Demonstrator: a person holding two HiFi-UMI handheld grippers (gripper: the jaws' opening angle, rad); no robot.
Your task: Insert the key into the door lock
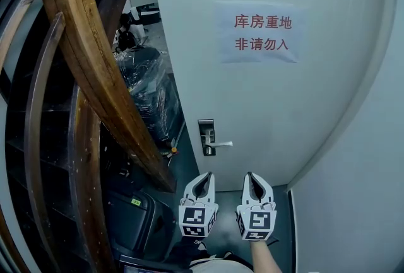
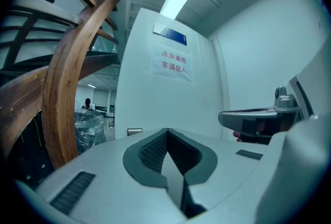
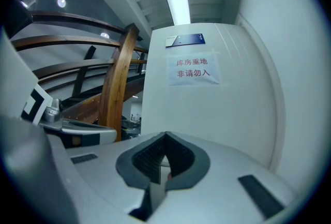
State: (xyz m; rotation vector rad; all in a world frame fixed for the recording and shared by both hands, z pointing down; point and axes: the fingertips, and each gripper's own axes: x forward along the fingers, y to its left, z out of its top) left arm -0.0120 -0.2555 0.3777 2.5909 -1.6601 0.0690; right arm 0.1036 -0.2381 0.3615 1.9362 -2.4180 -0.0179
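no key in view, left gripper (image 1: 206,176) and right gripper (image 1: 251,176) jaws together on nothing (likely light, stiff, slick; pinch its bow).

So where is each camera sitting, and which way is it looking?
Head view: on the person's head, looking steeply down at the white door, its lock, left gripper, right gripper, one forearm.
Left gripper view: rides the left gripper, faces the door over its shut jaws; right gripper at right.
Right gripper view: rides the right gripper, faces the door over shut jaws; left gripper at left.
Shared: the door's paper sign.
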